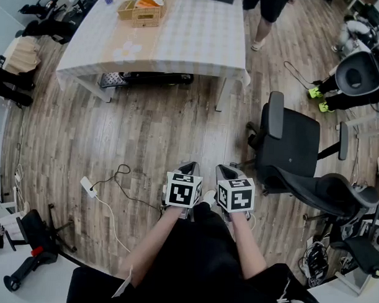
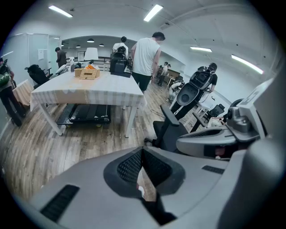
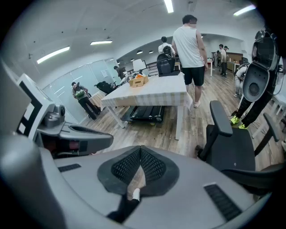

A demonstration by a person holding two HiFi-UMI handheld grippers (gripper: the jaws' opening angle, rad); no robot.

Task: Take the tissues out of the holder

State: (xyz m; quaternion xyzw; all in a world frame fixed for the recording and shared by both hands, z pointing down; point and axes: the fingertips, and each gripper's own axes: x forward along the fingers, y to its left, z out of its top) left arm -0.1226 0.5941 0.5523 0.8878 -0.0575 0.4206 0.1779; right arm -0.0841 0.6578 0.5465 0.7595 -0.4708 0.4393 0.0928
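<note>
The left gripper [image 1: 188,167] was clenched on nothing, and so was the right gripper [image 1: 225,171] just beside it. The holder [image 1: 142,13] sat on the table [image 1: 187,45], well ahead of both and nowhere near either. By my reckoning, the tissues all remained to be taken out.

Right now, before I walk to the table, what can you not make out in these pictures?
- Tissues: the wooden box on the table is too small in all views; only something orange shows.
- Person by the table: head view, cut off by the top edge.
- Under the table, head view: dark flat thing, shadowed, partly hidden by the tabletop.
</note>
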